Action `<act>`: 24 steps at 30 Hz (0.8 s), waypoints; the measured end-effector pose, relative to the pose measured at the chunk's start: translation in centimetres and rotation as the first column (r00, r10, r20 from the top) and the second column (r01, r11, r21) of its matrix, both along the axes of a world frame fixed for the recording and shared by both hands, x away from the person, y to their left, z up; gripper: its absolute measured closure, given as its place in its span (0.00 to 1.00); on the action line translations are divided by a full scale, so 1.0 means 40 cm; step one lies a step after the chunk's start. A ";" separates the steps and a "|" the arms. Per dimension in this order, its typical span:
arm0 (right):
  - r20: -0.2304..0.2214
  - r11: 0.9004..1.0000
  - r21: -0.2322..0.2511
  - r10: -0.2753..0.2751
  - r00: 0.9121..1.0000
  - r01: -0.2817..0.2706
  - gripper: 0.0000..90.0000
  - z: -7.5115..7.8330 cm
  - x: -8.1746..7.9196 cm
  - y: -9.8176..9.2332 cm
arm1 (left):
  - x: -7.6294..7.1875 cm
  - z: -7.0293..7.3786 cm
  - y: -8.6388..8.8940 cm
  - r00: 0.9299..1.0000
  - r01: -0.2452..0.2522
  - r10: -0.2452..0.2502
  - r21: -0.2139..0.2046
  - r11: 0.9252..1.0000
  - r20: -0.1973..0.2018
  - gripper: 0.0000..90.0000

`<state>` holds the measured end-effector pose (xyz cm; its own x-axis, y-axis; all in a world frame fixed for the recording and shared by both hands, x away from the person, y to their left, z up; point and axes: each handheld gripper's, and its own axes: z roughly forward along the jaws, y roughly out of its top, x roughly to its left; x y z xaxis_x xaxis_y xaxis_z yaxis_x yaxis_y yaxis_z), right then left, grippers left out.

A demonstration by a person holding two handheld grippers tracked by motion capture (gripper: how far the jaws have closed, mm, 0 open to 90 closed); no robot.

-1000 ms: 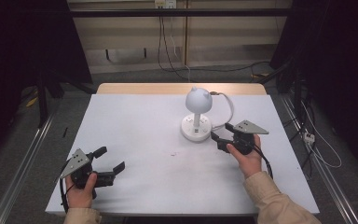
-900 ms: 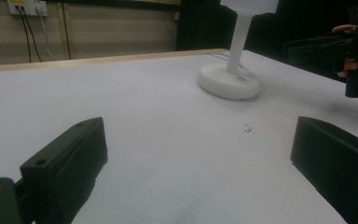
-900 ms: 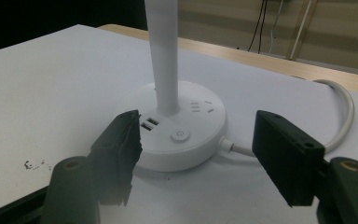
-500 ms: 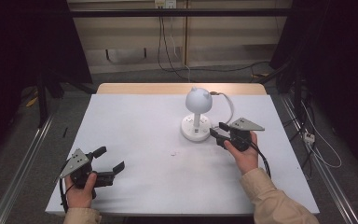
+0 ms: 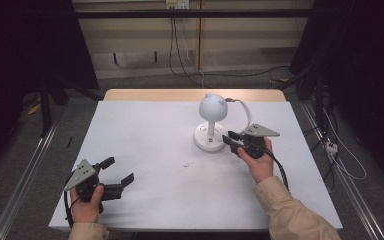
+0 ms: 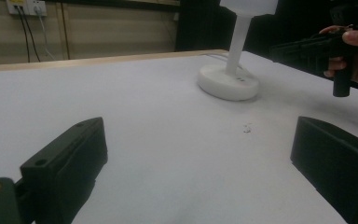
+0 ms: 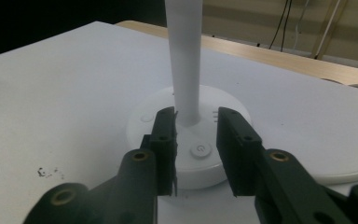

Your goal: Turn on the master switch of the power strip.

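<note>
We judge the white lamp [image 5: 212, 125], standing right of the table's [image 5: 145, 145] middle, light, rigid, smooth and top-heavy, best gripped low on its stem, where our right gripper's [image 7: 196, 135] jaws have just been narrowing without pinching, while our left gripper [image 5: 116, 176] gapes empty.

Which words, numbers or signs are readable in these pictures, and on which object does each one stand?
No words or numbers are readable.
Power sign (a circle with a short stroke) on the round button of the lamp base.
Small marks beside the lamp stem: too small to read.
Dark speck on the table: a smudge, not text.
</note>
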<state>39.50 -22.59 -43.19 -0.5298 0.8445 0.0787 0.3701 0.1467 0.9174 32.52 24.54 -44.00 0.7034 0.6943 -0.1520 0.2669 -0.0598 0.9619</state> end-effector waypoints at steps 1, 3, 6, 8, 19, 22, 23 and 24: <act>0.000 1.000 -0.003 0.000 1.000 0.000 0.79 0.000 0.002 0.001 | 0.000 0.000 0.000 1.000 0.000 0.000 0.000 1.000 0.000 0.04; 0.003 1.000 -0.017 0.005 1.000 -0.005 0.81 0.001 0.005 0.004 | 0.000 -0.001 0.000 1.000 0.001 -0.001 -0.002 1.000 -0.001 0.04; -0.004 1.000 -0.015 0.011 1.000 -0.011 0.83 -0.002 0.010 0.006 | 0.000 0.000 0.000 1.000 0.002 -0.002 -0.004 1.000 -0.001 0.04; -0.005 1.000 -0.021 0.014 1.000 -0.014 0.85 -0.004 0.014 0.006 | 0.000 0.000 0.001 1.000 0.000 0.000 -0.006 1.000 -0.001 0.04; -0.016 1.000 -0.019 0.018 1.000 -0.018 0.91 -0.008 0.026 0.007 | 0.001 0.000 0.000 1.000 0.004 -0.004 -0.002 1.000 0.000 0.04; -0.018 1.000 -0.018 0.018 1.000 -0.018 0.92 -0.010 0.030 0.006 | 0.001 0.000 0.000 1.000 0.002 -0.002 -0.005 1.000 -0.001 0.04; -0.018 1.000 -0.018 0.018 1.000 -0.018 0.92 -0.010 0.030 0.006 | 0.001 0.000 0.001 1.000 0.002 -0.002 -0.005 1.000 -0.001 0.04; -0.021 1.000 -0.017 0.018 1.000 -0.018 0.94 -0.011 0.032 0.007 | 0.001 0.000 0.001 1.000 0.000 0.000 -0.005 1.000 -0.002 0.04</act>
